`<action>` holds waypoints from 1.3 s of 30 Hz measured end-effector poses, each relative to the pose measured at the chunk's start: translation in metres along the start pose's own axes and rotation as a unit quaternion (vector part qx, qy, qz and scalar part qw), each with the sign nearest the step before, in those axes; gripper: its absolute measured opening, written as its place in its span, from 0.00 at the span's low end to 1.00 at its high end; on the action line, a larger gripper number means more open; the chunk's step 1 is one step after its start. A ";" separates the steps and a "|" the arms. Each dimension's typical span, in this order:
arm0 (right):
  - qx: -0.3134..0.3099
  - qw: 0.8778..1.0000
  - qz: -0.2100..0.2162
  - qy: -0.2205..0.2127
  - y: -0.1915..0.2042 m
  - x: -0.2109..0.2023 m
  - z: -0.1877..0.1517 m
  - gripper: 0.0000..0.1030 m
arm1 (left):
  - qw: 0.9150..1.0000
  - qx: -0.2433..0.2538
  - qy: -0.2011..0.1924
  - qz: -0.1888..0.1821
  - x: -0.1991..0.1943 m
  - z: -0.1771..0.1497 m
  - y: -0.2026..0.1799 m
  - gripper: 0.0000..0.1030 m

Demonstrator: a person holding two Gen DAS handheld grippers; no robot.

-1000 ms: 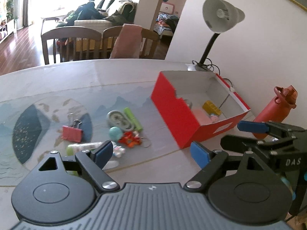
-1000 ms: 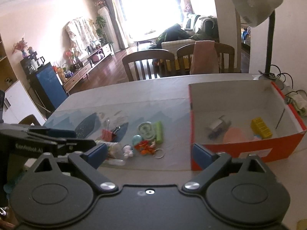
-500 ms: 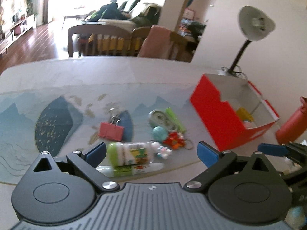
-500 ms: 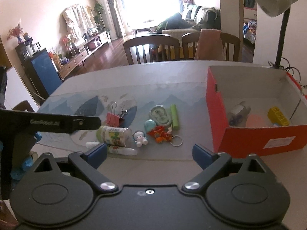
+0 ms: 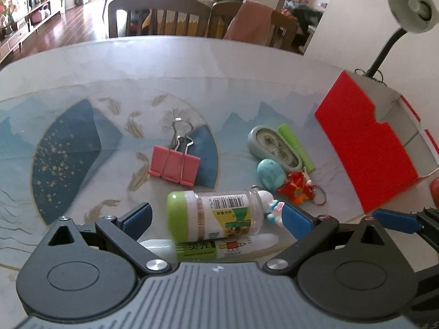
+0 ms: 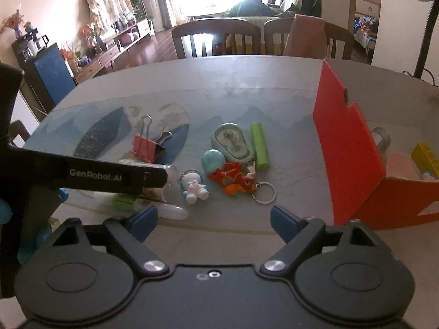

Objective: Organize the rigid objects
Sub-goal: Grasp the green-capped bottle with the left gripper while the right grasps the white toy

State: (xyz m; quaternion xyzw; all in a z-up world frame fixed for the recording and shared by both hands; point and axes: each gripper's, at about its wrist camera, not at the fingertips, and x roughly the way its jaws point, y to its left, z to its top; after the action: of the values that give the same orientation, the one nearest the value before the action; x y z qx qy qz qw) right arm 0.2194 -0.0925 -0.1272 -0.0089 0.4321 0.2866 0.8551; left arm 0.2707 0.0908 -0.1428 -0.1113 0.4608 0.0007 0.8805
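A clear bottle with a green cap lies on its side on the table mat. My left gripper hangs wide open around it, and neither pad touches it. A white and green tube lies just under the bottle. My right gripper is open with its jaws closing over bare table. Just beyond its fingers lie a small white figure and a red fish keychain. A pink binder clip, a teal egg, a grey oval case and a green stick lie further out.
An open red box stands at the right with a yellow block and other pieces inside. A desk lamp rises behind it. Wooden chairs line the table's far edge. The left gripper's black arm crosses the right wrist view.
Both grippers have come down and closer to the pile. The left jaws have widened and now bracket the bottle. The right jaws have narrowed a little.
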 end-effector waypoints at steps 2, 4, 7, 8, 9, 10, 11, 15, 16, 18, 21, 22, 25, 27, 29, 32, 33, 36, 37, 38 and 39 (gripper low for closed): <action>-0.008 1.000 0.000 0.005 0.002 0.007 0.000 0.82 | 1.000 -0.002 0.003 -0.001 0.006 0.000 -0.001 0.98; -0.017 1.000 -0.002 0.007 0.004 0.013 0.001 0.78 | 1.000 -0.003 0.005 0.002 0.011 0.001 -0.001 0.98; -0.026 1.000 0.001 0.006 0.007 0.020 0.003 0.74 | 1.000 -0.002 0.007 0.011 0.017 0.002 -0.001 0.98; -0.027 1.000 0.004 0.006 0.008 0.022 0.004 0.73 | 1.000 -0.002 0.008 0.011 0.019 0.003 -0.001 0.98; -0.030 1.000 0.005 0.006 0.009 0.024 0.005 0.71 | 1.000 -0.002 0.009 0.012 0.020 0.003 -0.001 0.98; -0.033 0.999 0.007 0.006 0.011 0.026 0.006 0.70 | 1.000 -0.002 0.009 0.014 0.021 0.003 -0.001 0.98; -0.036 0.999 0.008 0.006 0.012 0.028 0.007 0.69 | 1.000 0.000 0.008 0.015 0.022 0.002 -0.001 0.98; -0.039 0.999 0.011 0.011 0.017 0.038 0.010 0.65 | 1.000 0.001 0.007 0.018 0.024 0.002 0.001 0.98; -0.041 0.999 0.012 0.012 0.018 0.040 0.011 0.63 | 1.000 0.001 0.006 0.021 0.025 0.002 0.001 0.97; -0.042 0.999 0.016 0.016 0.020 0.045 0.012 0.59 | 1.000 0.001 0.005 0.026 0.025 0.002 0.002 0.97; -0.043 0.999 0.020 0.019 0.021 0.051 0.014 0.53 | 1.000 -0.001 0.003 0.025 0.025 0.002 0.004 0.97; -0.043 0.999 0.021 0.020 0.021 0.052 0.014 0.51 | 1.000 -0.001 0.001 0.026 0.024 0.002 0.005 0.97; -0.031 0.999 0.029 0.027 0.018 0.058 0.017 0.47 | 1.000 -0.006 -0.003 0.022 0.022 0.003 0.007 0.89; -0.023 0.999 0.032 0.030 0.016 0.061 0.018 0.42 | 1.000 -0.010 -0.001 0.016 0.023 0.005 0.009 0.87; -0.017 0.999 0.034 0.034 0.014 0.063 0.019 0.39 | 1.000 -0.013 -0.002 0.016 0.022 0.005 0.010 0.87; -0.016 0.999 0.035 0.037 0.013 0.063 0.019 0.31 | 1.000 -0.017 -0.001 0.011 0.022 0.006 0.012 0.87; -0.018 0.999 0.034 0.038 0.013 0.063 0.019 0.27 | 1.000 -0.018 -0.001 0.010 0.022 0.006 0.013 0.87; -0.019 0.999 0.031 0.035 0.014 0.061 0.019 0.26 | 1.000 -0.020 -0.002 0.008 0.022 0.006 0.013 0.87; -0.017 0.999 0.031 0.032 0.014 0.060 0.019 0.26 | 1.000 -0.020 -0.002 0.008 0.023 0.006 0.014 0.87; -0.016 0.999 0.031 0.029 0.014 0.058 0.020 0.26 | 1.000 -0.022 -0.002 0.007 0.023 0.006 0.014 0.87; -0.014 0.999 0.030 0.027 0.015 0.057 0.020 0.26 | 1.000 -0.023 -0.002 0.005 0.023 0.006 0.015 0.87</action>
State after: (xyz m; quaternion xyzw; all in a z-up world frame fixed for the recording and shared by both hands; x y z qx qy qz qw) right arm 0.2531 -0.0477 -0.1535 -0.0161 0.4511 0.3177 0.8338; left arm 0.2870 0.1041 -0.1608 -0.1295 0.4597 0.0164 0.8785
